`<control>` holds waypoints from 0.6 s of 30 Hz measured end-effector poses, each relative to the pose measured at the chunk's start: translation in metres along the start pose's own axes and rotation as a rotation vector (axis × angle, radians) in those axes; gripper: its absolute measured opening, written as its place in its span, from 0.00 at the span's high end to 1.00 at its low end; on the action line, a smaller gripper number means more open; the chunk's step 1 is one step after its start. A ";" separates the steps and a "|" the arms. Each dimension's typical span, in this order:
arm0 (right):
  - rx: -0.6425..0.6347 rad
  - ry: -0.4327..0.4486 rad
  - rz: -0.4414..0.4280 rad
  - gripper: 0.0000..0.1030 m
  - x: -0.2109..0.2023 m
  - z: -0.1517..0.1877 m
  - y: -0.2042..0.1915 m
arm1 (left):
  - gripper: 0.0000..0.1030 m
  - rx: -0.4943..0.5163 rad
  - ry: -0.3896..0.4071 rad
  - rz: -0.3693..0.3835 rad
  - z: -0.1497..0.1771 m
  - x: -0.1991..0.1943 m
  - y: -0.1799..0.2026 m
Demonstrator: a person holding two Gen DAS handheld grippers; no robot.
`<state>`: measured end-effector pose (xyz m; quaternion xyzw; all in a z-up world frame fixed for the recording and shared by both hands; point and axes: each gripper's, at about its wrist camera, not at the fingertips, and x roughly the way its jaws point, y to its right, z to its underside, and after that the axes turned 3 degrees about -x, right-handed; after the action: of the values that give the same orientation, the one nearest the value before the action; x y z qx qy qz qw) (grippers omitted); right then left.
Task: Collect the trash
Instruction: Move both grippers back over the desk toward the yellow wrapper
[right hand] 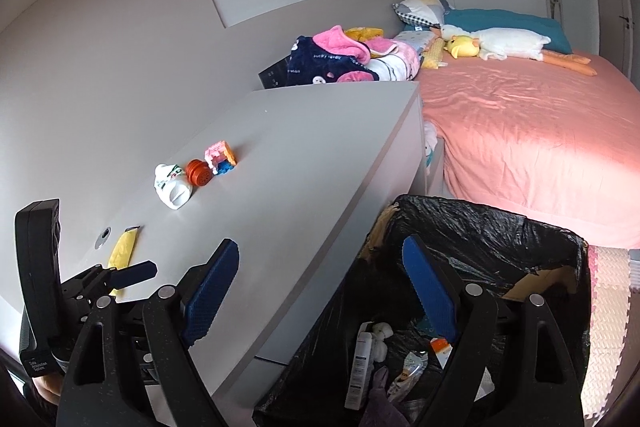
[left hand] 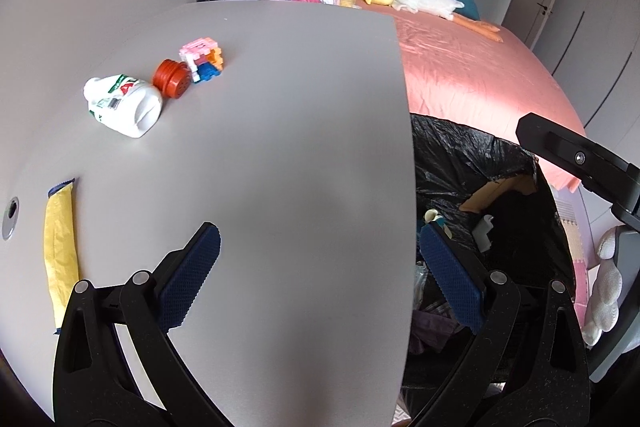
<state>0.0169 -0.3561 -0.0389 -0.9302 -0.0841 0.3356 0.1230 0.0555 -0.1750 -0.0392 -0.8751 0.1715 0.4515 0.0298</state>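
Observation:
A white bottle [left hand: 122, 105] lies on its side on the grey desk [left hand: 280, 107], with a red cap [left hand: 172, 79] beside it. A yellow wrapper [left hand: 60, 247] lies at the desk's left edge. My left gripper [left hand: 320, 267] is open and empty, straddling the desk's right edge. My right gripper [right hand: 320, 287] is open and empty above the rim of the black-lined bin [right hand: 500, 239], which holds several pieces of trash. The bottle [right hand: 172, 187], cap [right hand: 199, 173] and wrapper [right hand: 122, 251] also show in the right wrist view.
A coloured block toy [left hand: 202, 61] sits behind the cap. A pink bed [left hand: 460, 67] with plush toys and bedding lies beyond the desk. The bin [left hand: 480, 167] stands between desk and bed. A cable hole [left hand: 11, 213] is at the desk's left.

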 end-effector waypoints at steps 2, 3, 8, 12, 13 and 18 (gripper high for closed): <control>-0.012 -0.010 -0.009 0.18 0.006 -0.001 -0.008 | 0.06 -0.012 0.001 -0.013 0.000 -0.001 -0.009; -0.017 -0.014 -0.014 0.18 0.009 -0.002 -0.012 | 0.06 -0.018 0.002 -0.019 0.000 -0.001 -0.014; -0.044 -0.041 -0.038 0.18 0.027 -0.005 -0.030 | 0.06 -0.057 0.012 -0.054 0.000 -0.005 -0.040; -0.063 -0.055 -0.062 0.18 0.040 -0.010 -0.045 | 0.06 -0.082 0.016 -0.095 0.000 -0.008 -0.062; -0.066 -0.058 -0.065 0.18 0.043 -0.011 -0.048 | 0.06 -0.092 0.020 -0.107 0.000 -0.010 -0.068; -0.077 -0.068 -0.084 0.18 0.058 -0.017 -0.062 | 0.06 -0.157 0.043 -0.158 -0.001 -0.016 -0.099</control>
<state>0.0673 -0.2862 -0.0435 -0.9180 -0.1401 0.3578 0.0983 0.0802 -0.0777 -0.0365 -0.8951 0.0667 0.4409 -0.0070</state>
